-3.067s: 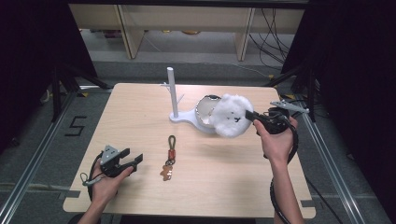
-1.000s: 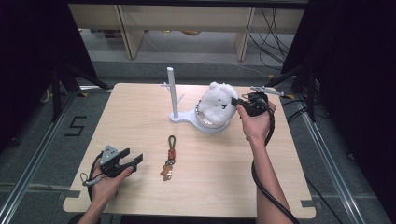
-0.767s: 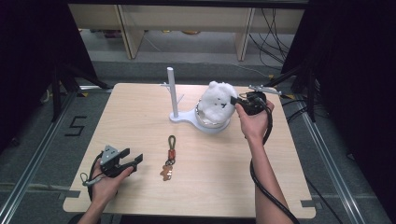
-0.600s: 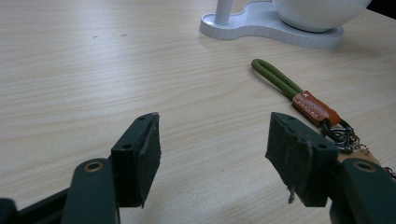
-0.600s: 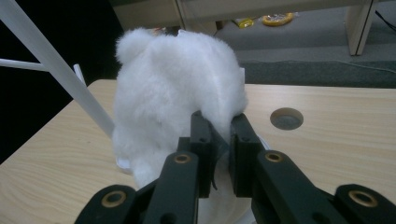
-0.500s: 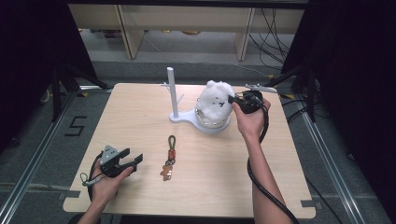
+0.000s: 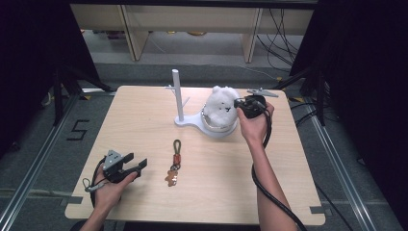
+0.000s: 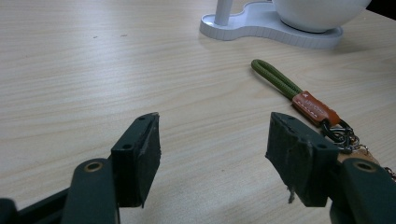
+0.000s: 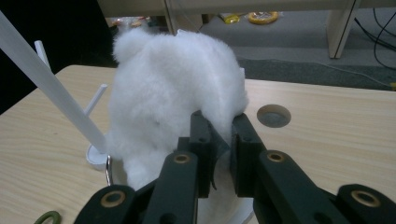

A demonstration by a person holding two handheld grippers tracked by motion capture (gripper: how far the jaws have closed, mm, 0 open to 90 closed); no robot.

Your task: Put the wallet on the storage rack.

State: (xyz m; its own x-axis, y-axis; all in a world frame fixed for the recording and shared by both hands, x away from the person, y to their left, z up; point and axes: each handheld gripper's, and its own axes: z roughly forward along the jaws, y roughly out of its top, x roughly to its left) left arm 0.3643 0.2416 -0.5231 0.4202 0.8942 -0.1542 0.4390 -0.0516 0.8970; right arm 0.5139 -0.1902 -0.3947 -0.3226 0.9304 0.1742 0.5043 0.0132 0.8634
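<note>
The right gripper (image 7: 239, 104) pinched the fluffy white plush (image 7: 221, 103), its black jaws nearly pressed together with a fold of the soft fur squeezed between the pads. The plush, rounded with small ear-like bumps on top, sat in the bowl (image 7: 219, 129) of a smooth white stand (image 7: 180, 98), whose thin round post rose just beside it. The left gripper (image 7: 133, 167) rested near the front edge of the pale wood-grain table (image 7: 144, 115), jaws spread with nothing between them. Near it lay a keychain (image 7: 175, 159): a green cord loop, a brown leather tab, dark metal rings.
</note>
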